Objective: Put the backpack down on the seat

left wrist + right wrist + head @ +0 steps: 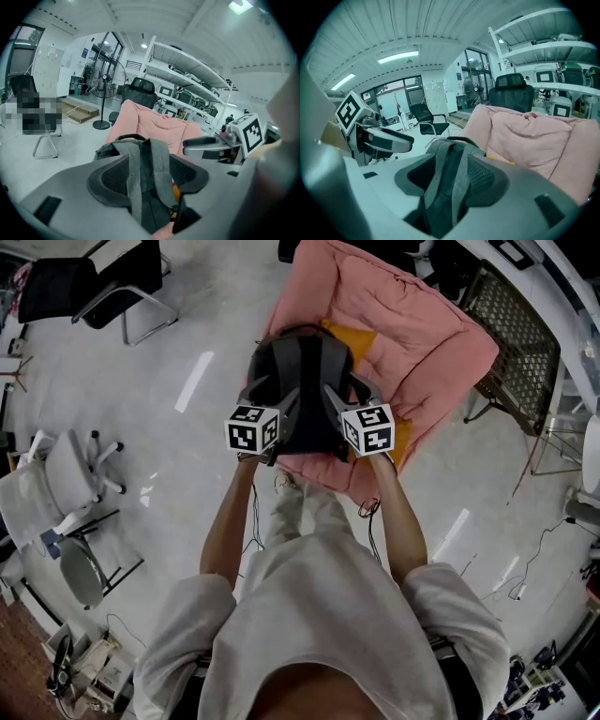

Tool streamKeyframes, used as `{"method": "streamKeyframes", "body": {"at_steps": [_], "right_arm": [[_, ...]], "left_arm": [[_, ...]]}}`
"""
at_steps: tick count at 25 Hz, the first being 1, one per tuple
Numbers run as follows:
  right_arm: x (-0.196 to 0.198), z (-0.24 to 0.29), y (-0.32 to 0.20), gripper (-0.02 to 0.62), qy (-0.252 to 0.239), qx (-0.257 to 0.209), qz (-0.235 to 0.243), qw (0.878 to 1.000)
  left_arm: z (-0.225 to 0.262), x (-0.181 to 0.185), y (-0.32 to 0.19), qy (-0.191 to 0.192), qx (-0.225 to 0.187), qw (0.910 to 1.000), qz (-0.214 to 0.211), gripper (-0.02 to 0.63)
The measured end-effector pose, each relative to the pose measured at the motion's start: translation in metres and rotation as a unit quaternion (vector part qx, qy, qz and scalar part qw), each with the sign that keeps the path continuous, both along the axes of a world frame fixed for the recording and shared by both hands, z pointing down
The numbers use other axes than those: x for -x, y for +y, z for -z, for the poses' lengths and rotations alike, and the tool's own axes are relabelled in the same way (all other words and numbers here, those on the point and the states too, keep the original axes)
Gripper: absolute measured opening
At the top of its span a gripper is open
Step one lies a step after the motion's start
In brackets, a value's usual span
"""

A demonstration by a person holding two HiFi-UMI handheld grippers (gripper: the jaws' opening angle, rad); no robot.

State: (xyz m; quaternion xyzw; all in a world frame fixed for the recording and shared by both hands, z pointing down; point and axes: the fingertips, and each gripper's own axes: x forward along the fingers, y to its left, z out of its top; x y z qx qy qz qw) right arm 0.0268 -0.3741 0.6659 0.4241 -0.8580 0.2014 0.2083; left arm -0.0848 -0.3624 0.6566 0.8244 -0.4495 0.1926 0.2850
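The backpack (298, 381) lies on the pink seat (441, 343), on its front half, with its grey straps (136, 187) facing up and its carry handle toward the seat's back. An orange cushion (354, 338) shows from under it, further back on the seat.

Both claws reach over the seat's front edge onto the pack. The left claw (149, 171) stands wide open. The straps run up through the gap between its two dark pads, and there is clear room on the right of them. The right claw (452, 176) is also open but narrower, and the straps fill most of the space between its pads. Neither claw lifts the pack, whose weight rests on the seat.

From the head view the two claws sit side by side at the pack's near end, just above the seat's front edge.
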Motion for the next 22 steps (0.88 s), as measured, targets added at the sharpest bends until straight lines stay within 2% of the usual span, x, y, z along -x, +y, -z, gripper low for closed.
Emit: {"method": "streamKeyframes", "body": {"at_steps": [4, 12, 14, 22], "right_arm": [[0.001, 0.023, 0.015, 0.154, 0.000, -0.020, -0.002, 1.000], [-0.003, 0.056, 0.048, 0.020, -0.001, -0.041, -0.008, 0.999], [-0.003, 0.063, 0.056, 0.000, -0.002, -0.045, -0.009, 0.999], [0.005, 0.094, 0.090, -0.002, -0.011, -0.053, -0.001, 0.999]], "left_arm": [[0.022, 0.006, 0.014, 0.010, -0.024, 0.9996, 0.010, 0.171], [0.053, 0.006, 0.047, 0.028, -0.044, 0.9986, 0.006, 0.050], [0.061, 0.006, 0.055, 0.029, -0.050, 0.9983, 0.004, 0.038], [0.086, 0.006, 0.083, 0.018, -0.067, 0.9975, -0.015, 0.014]]}}
